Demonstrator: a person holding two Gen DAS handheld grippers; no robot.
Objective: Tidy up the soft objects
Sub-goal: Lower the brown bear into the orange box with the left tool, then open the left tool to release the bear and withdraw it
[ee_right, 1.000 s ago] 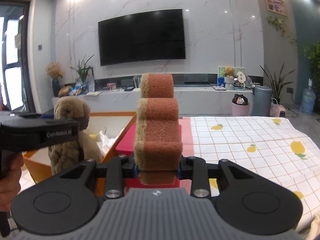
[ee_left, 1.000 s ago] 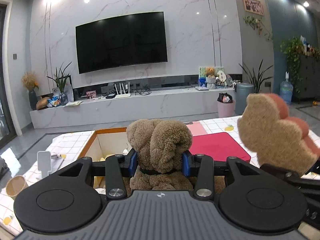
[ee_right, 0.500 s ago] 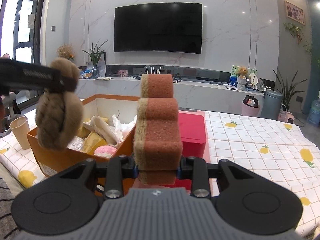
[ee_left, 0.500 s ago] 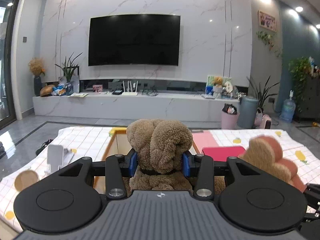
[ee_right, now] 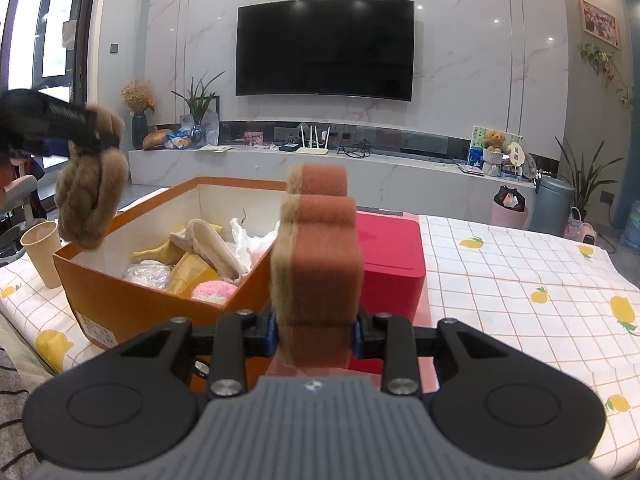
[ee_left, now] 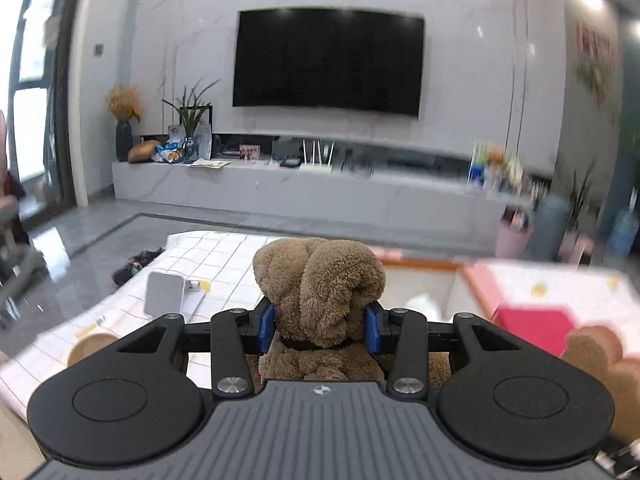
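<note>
A living room with a marble-look wall and a dark wall-mounted television point(ee_right: 325, 49) spreads behind the table point(ee_right: 520, 280), which wears a white checked cloth printed with lemons. My left tool point(ee_left: 320, 322) is clenched on a brown plush bear point(ee_left: 320, 280), its blue pads pressing the toy's sides; seen from my right camera, the bear point(ee_right: 92, 196) hangs in the air above the near left corner of the orange box point(ee_right: 120, 300). My right tool point(ee_right: 316, 330) grips a brown-and-tan sponge point(ee_right: 318, 264) that stands upright between its fingers, in front of the box's right wall and the red box point(ee_right: 390, 264) just beside it. The orange box is open and already holds a pink knitted ball point(ee_right: 210, 291), yellow items, a beige slipper and crumpled plastic. A paper cup point(ee_right: 42, 252) stands near its left side, close to the table's left edge. To the right, the cloth stretches bare toward the far edge. Beyond it run grey floor tiles and a long low television bench point(ee_right: 320, 168). The left view is blurred.
</note>
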